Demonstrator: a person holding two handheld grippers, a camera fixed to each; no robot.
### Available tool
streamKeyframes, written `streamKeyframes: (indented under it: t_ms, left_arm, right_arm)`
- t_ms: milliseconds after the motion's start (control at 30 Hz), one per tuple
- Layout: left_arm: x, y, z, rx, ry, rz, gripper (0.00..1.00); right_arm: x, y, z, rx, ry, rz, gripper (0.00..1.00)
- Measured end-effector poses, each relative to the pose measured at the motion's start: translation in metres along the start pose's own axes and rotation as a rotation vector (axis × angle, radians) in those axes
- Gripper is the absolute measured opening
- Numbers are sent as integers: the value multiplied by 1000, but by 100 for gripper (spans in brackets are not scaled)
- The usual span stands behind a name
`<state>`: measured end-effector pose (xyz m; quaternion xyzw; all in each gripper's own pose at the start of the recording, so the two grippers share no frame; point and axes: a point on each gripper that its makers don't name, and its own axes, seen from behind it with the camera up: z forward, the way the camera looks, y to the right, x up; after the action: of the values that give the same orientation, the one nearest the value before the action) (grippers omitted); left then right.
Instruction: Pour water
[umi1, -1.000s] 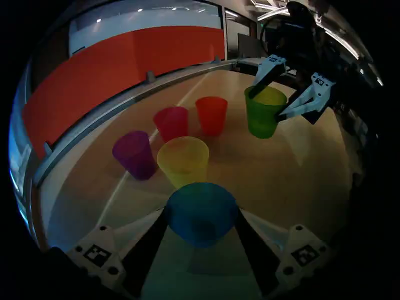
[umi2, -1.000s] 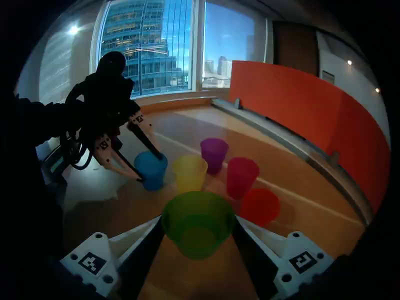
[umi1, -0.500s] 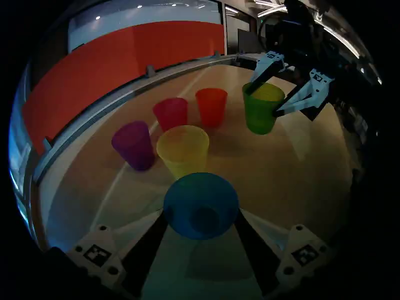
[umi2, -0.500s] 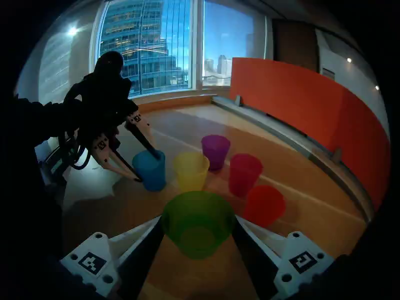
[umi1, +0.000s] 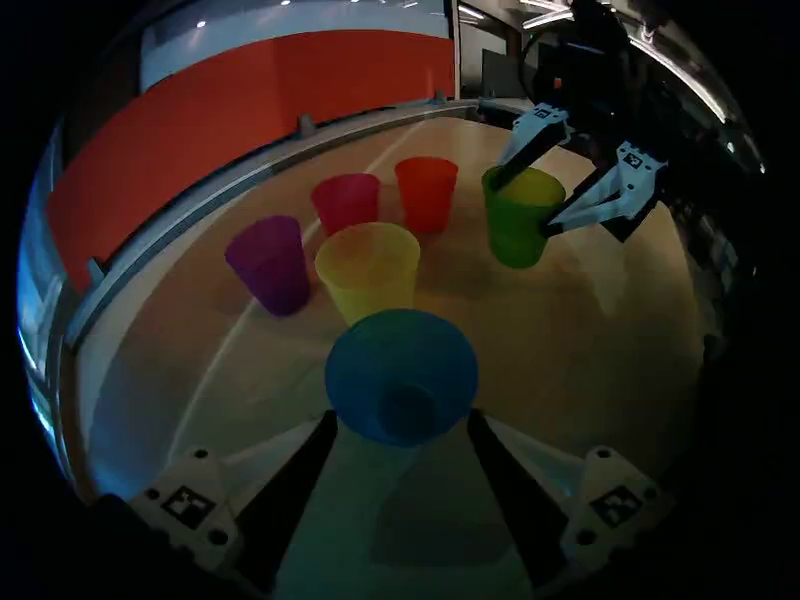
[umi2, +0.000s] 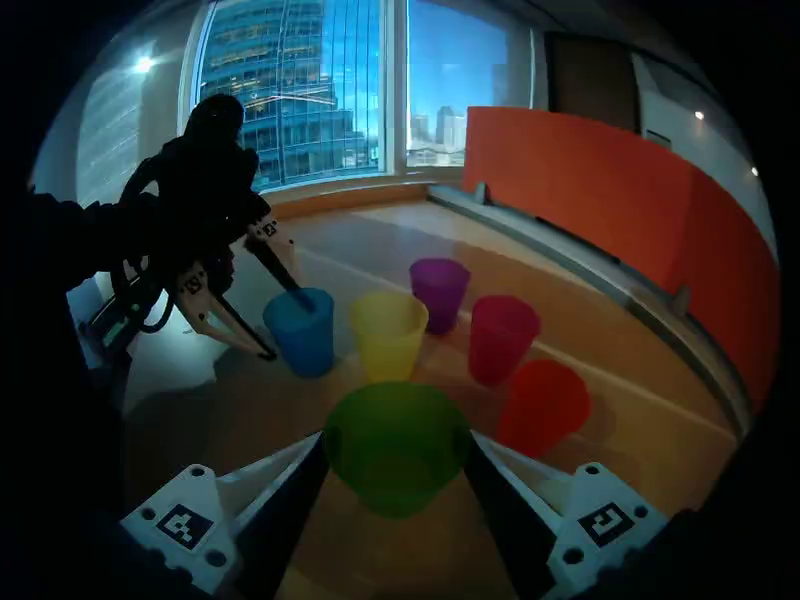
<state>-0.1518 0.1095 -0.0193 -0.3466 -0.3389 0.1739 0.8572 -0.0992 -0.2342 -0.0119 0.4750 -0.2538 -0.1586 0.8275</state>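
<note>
A blue cup (umi1: 402, 375) sits between the fingers of my left gripper (umi1: 400, 418), which is shut on it. Across the wooden table (umi1: 600, 330), my right gripper (umi1: 522, 208) is shut on a green cup (umi1: 515, 225). Between them stand a yellow cup (umi1: 367, 270), a purple cup (umi1: 268, 263), a pink cup (umi1: 345, 202) and a red cup (umi1: 426, 192). In the right gripper view the green cup (umi2: 397, 460) fills my right gripper (umi2: 397, 440), and the left gripper (umi2: 287, 325) holds the blue cup (umi2: 302, 335). Whether either cup holds water cannot be told.
An orange partition (umi1: 250, 110) with a grey rail (umi1: 200, 225) runs along the table's far side. Tall windows (umi2: 300, 100) stand behind the left gripper. A person's dark sleeve (umi2: 60, 260) reaches in from the left. Bare tabletop lies right of the cups (umi1: 620, 300).
Both grippers have risen slightly with their cups. The blue cup's mouth shows more fully in the left gripper view, and the standing cups sit lower in the right gripper view.
</note>
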Motion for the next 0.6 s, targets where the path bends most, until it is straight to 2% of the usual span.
streamKeyframes:
  t_ms: [167,367,600]
  left_arm:
    - [-6,1,-3,7,1,-20,97]
    - [-14,8,-7,0,-6,-30,97]
    - [-10,10,-11,7,13,-43,97]
  right_arm:
    - [-4,-2,6,4,-2,6,91]
    - [-11,-4,12,2,-12,1,91]
    - [-16,-5,16,3,-16,1,91]
